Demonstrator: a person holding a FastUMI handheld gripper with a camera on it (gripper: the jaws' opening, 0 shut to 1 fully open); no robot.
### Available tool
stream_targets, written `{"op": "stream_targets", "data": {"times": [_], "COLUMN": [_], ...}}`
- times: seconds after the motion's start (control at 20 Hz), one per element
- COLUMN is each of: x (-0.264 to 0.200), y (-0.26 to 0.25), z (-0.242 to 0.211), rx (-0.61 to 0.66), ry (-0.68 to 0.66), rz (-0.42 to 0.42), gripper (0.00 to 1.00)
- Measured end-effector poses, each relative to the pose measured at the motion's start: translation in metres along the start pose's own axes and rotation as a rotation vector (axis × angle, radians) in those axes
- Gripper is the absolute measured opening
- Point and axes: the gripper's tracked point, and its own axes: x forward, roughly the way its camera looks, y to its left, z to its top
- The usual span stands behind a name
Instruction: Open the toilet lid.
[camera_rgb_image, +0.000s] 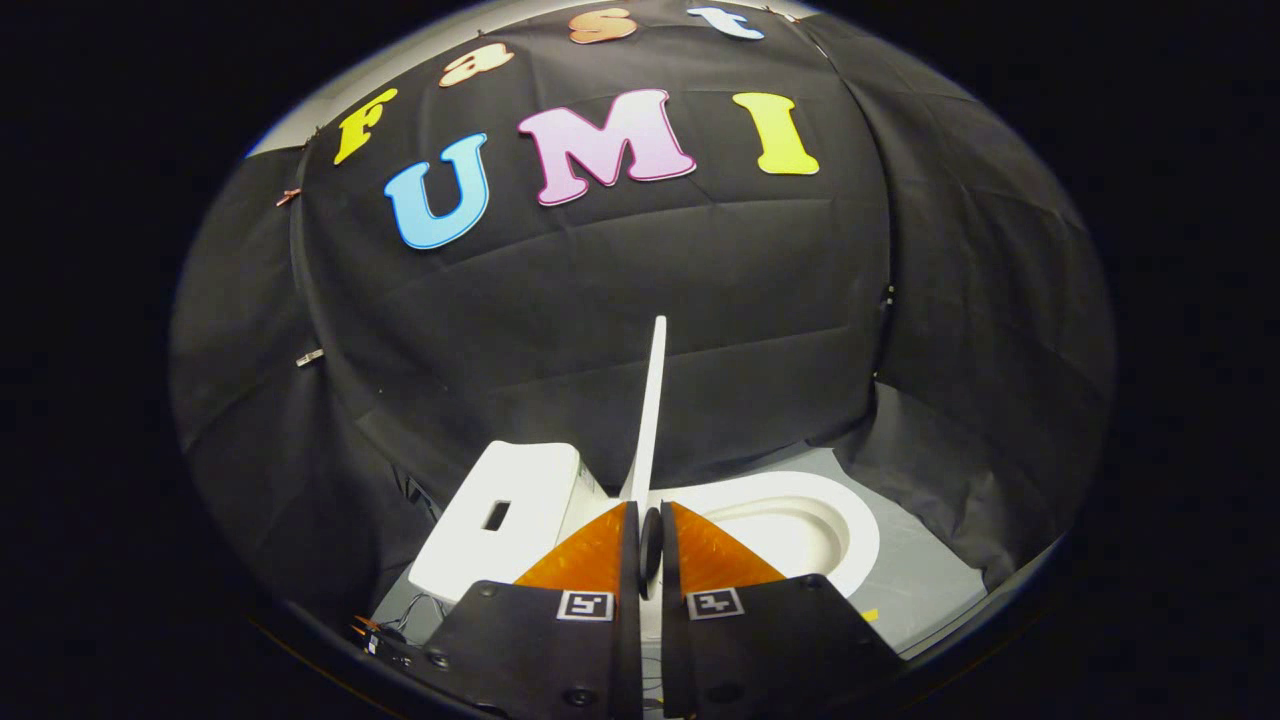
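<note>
The gripper (650, 530) has its fingers drawn close, with only a narrow slit between them, and in that slit sits a small dark round part whose nature I cannot tell. Whether the fingers press on the toilet lid (652, 400) is not clear — its lower edge runs down right to the fingertips. The lid stands raised on edge, seen as a thin white blade rising just beyond the fingers against the black cloth wall (600, 290). To the right of the lid lies the open toilet seat (850, 520) with its pale bowl; to the left is the white tank (500, 510) with a dark rectangular slot — all resting on a grey floor (920, 590).
</note>
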Motion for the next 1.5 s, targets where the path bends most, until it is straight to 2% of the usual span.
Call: {"op": "stream_targets", "data": {"times": [0.2,0.65,1.05,1.25,1.4,1.5], "x": [0.001,0.012,0.024,0.027,0.026,0.024], "y": [0.040,0.122,0.191,0.205,0.198,0.197], "z": [-0.003,-0.017,-0.044,-0.049,-0.048,-0.048], "rx": [-0.061,-0.234,-0.339,-0.420,-0.433,-0.420], "ry": [-0.011,-0.037,-0.010,-0.012,-0.020,-0.017], "rz": [0.020,-0.006,0.044,0.027,0.004,0.019], "gripper": [0.15,0.15,0.15,0.15,0.15,0.17]}}
